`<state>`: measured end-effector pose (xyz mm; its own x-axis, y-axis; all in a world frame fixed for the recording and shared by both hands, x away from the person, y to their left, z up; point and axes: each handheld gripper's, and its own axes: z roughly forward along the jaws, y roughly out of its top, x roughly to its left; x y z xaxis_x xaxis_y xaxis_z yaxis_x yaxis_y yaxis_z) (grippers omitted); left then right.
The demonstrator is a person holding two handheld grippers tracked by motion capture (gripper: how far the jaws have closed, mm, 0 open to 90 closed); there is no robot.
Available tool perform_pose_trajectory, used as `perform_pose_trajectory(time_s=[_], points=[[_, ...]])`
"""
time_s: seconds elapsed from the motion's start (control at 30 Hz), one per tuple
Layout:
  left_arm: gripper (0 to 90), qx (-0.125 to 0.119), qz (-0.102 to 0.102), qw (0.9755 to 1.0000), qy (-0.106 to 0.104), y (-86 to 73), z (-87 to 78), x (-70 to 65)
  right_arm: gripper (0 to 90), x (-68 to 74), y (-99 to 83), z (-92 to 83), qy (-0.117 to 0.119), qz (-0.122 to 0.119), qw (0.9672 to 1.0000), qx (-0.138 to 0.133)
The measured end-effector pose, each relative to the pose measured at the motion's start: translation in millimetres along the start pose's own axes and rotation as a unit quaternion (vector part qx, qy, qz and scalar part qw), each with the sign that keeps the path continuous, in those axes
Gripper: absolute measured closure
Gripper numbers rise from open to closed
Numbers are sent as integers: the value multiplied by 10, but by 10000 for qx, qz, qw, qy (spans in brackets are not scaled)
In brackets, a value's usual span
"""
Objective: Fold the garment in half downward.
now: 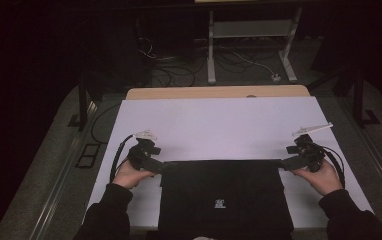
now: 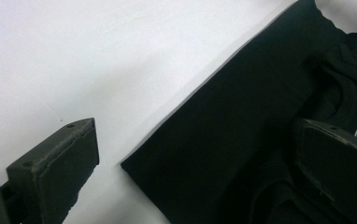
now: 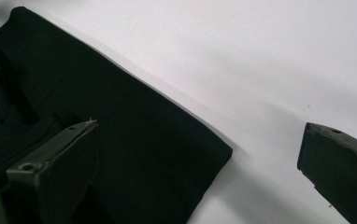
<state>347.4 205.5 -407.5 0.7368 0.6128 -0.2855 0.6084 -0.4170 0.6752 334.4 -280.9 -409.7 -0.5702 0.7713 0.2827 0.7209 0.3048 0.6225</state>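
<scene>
With the black garment [image 1: 224,197] lying flat on the white bench [image 1: 219,125], left tool [image 1: 155,164] and right tool [image 1: 285,164] each straddle a far corner, jaws wide and empty, so closing on both corners appears next

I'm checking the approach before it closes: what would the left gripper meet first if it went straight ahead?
Most likely the near left corner of the black garment: the left gripper is open, one jaw over the white table cover, the other over the fabric. Its height above the cloth is unclear.
</scene>
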Motion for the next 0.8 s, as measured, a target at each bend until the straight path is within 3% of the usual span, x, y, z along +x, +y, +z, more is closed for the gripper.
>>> perform_pose_trajectory(time_s=[0.53, 0.8], points=[[0, 167, -46, 9998, 36, -86, 78, 124, 0, -99, -37, 94, 40, 82, 9999, 92], [0, 323, 49, 9995, -7, -102, 138, 151, 0, -108, -43, 160, 64, 19, 9997, 235]])
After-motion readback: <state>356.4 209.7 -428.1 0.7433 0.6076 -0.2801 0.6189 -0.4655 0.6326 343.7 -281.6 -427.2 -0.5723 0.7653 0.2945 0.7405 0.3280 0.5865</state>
